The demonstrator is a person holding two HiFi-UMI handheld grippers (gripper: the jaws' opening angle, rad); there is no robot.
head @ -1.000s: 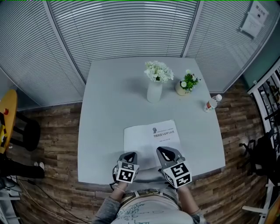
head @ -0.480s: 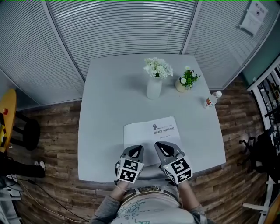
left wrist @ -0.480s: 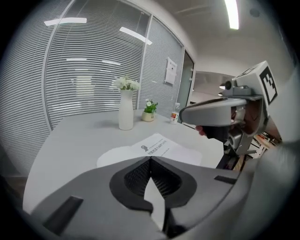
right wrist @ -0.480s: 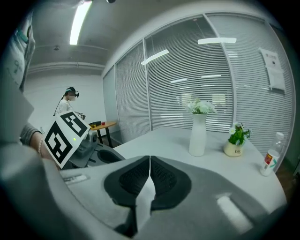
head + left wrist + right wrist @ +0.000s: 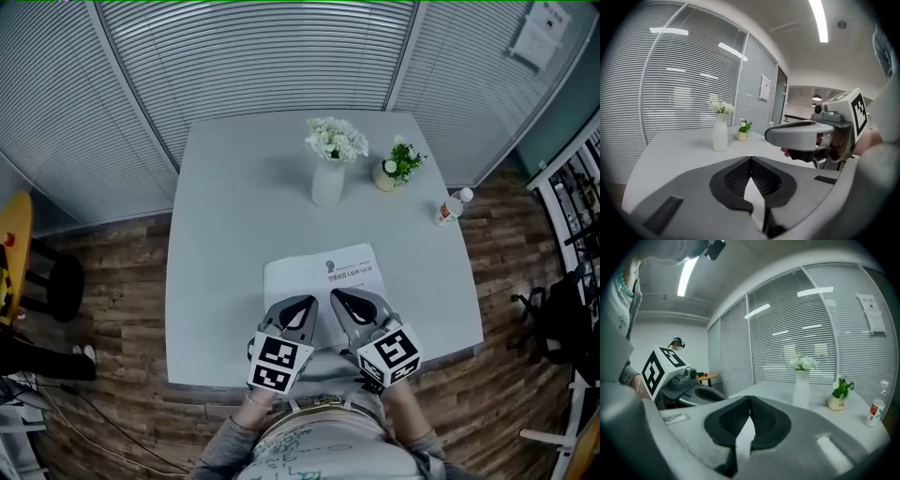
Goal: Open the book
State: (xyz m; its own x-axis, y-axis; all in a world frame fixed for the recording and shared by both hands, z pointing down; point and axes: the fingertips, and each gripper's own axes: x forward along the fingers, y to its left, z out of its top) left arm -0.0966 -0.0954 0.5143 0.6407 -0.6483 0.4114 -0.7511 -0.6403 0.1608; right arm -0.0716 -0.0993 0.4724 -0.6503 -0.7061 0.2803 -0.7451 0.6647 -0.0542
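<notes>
A closed book [image 5: 325, 271] with a white printed cover lies flat near the table's front edge. Both grippers hover side by side over its near part, above the cover. My left gripper [image 5: 305, 303] is shut, its tips meeting with nothing between them [image 5: 750, 159]. My right gripper [image 5: 336, 297] is shut and empty too [image 5: 750, 398]. Each shows in the other's view: the right gripper [image 5: 799, 134] at the right, the left gripper [image 5: 691, 392] at the left. The near part of the book is hidden under the grippers.
On the grey table [image 5: 234, 216] a white vase of flowers [image 5: 327, 178] stands at the back, a small potted plant [image 5: 398, 167] to its right, and a bottle [image 5: 450, 208] near the right edge. Blinds enclose the far side. A yellow round table [image 5: 14, 246] stands left.
Both grippers have risen and come forward over the book's near edge, the left one more. Their jaws stay shut. The book has not moved.
</notes>
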